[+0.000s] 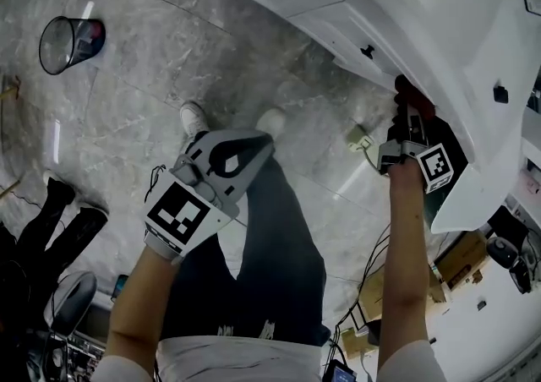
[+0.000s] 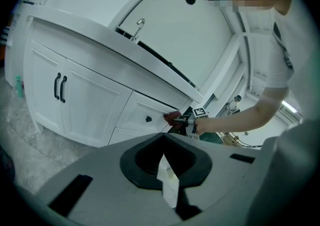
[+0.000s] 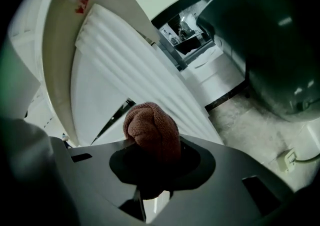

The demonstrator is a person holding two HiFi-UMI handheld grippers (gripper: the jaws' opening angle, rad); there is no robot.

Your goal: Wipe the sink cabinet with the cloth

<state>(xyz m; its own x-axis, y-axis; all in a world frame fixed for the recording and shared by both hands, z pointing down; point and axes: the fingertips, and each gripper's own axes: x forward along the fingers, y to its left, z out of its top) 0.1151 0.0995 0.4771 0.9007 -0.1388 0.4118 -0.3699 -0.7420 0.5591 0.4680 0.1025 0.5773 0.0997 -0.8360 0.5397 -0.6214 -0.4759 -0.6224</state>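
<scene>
Clamping the bunched cloth (image 3: 150, 129) in its jaws, the right gripper (image 1: 411, 117) presses it against the sink cabinet (image 1: 423, 25); the left gripper (image 1: 250, 149) hangs clenched and empty.

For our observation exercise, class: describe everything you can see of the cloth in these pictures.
The cloth is reddish-brown with a knitted, terry-like texture, bunched into a rounded wad. The right gripper is shut on its lower part, so the wad bulges out beyond the jaws. It is held at the white front of the sink cabinet, beside the drawer with a dark knob. Whether it actually touches the surface cannot be told.
</scene>
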